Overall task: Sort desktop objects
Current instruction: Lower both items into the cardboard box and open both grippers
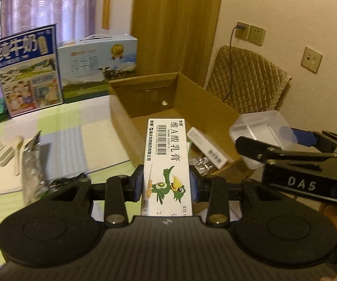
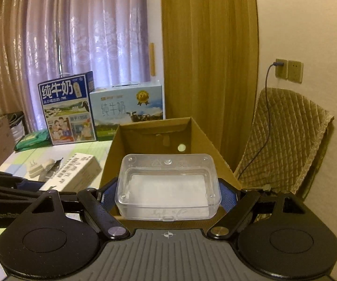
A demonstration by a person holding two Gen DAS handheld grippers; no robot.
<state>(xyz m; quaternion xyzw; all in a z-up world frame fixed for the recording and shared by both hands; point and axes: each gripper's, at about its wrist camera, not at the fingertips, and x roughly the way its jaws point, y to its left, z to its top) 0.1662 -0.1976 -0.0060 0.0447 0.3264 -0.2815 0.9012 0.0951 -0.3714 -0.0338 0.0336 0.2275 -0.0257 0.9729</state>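
Left hand-held gripper [image 1: 166,183] clamps white ointment carton [image 1: 167,161], green bird print, maybe parrot

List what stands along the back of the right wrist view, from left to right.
Green packet → dark blue milk carton → light blue milk carton → cardboard box → quilted chair.

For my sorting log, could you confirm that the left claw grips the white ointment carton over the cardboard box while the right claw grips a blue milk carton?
Not quite. The right claw is shut on a clear plastic case, not a milk carton, as the right wrist view shows. The rest holds: the left claw grips the white ointment carton at the cardboard box.
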